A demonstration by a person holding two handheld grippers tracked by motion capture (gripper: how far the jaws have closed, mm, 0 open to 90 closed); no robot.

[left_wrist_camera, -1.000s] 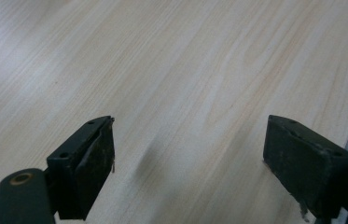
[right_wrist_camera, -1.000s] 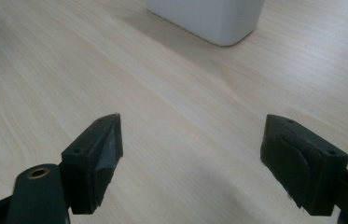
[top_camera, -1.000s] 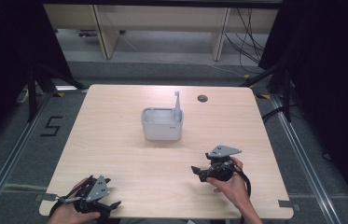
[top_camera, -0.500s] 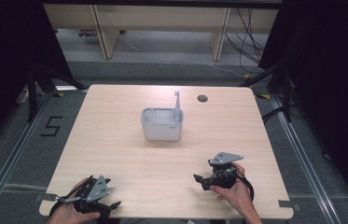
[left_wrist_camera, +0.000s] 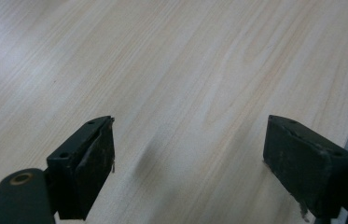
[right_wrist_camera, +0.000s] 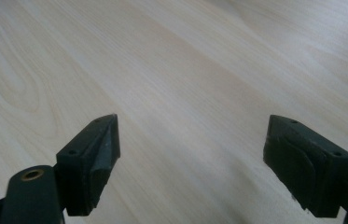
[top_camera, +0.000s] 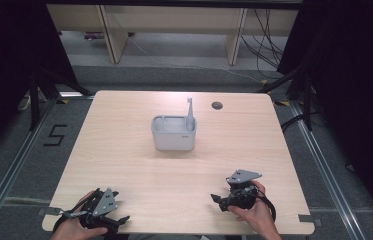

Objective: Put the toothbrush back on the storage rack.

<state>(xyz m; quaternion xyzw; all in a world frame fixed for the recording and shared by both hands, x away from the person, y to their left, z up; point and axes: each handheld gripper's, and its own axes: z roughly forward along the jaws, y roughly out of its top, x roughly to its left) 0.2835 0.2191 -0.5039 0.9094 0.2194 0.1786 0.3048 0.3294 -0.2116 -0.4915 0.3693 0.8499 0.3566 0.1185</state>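
A grey plastic bin [top_camera: 173,134] stands in the middle of the light wooden table [top_camera: 124,150], with a thin grey upright piece [top_camera: 190,109] sticking up from its right end. My left gripper [top_camera: 116,207] rests low at the near left corner, held in a hand, well short of the bin. Its jaws are open over bare wood in the left gripper view [left_wrist_camera: 188,144]. My right gripper [top_camera: 218,199] sits near the front right edge in the other hand, pointing left. In the right gripper view [right_wrist_camera: 192,140] its jaws stand wide apart with nothing between them.
A small dark round hole [top_camera: 217,105] lies in the tabletop behind the bin to the right. Wooden furniture legs [top_camera: 112,35] and cables [top_camera: 266,30] are on the floor beyond the far edge. Metal rails [top_camera: 9,170] run along both sides of the table.
My right gripper has drawn back toward the near edge of the table. The left gripper has barely shifted. The bin has stayed where it was.
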